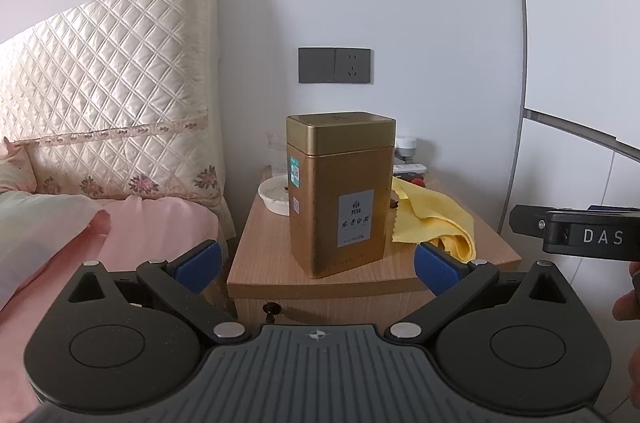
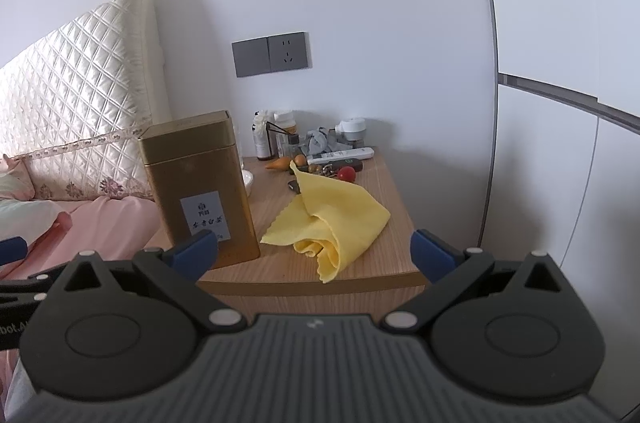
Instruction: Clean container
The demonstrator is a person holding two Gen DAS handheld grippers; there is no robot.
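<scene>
Grippers: left gripper point(image 1: 318, 265) and right gripper point(image 2: 314, 255), both spread wide, empty, short of nightstand point(image 1: 360, 275). Gold tin point(image 1: 340, 191) upright near front edge; yellow cloth point(image 2: 332, 219) beside it. Step: approach. Next, probably: right takes cloth, left steadies tin.

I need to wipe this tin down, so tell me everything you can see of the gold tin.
The gold tin is a tall, rectangular, metal-looking box with rounded corners and its lid fitted on. A white label with dark characters sits on the front, a green-and-white sticker on its left side. It stands upright near the nightstand's front edge, left of the yellow cloth. Neither gripper touches it.
</scene>
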